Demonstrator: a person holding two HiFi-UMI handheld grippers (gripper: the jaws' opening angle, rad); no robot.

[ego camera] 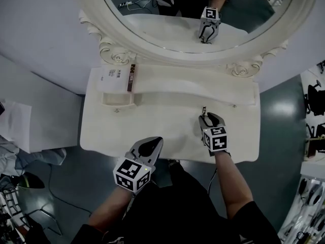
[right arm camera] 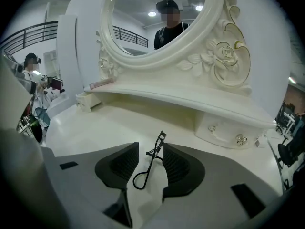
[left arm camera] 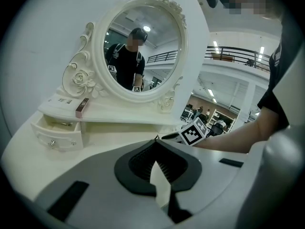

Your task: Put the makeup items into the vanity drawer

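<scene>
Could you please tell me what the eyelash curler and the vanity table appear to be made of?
Eyelash curler: probably metal with a black finish, judging by its thin, rigid, wire-like frame. Vanity table: smooth cream paint, slight sheen, carved roses; wood or moulded resin, cannot tell.

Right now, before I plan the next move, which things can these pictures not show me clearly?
- Inside of the open drawer: too small in the head view; its front hides it in the left gripper view.
- Print on the white card: too small in every view.
- The eyelash curler: in the head view the right gripper covers most of it.
</scene>
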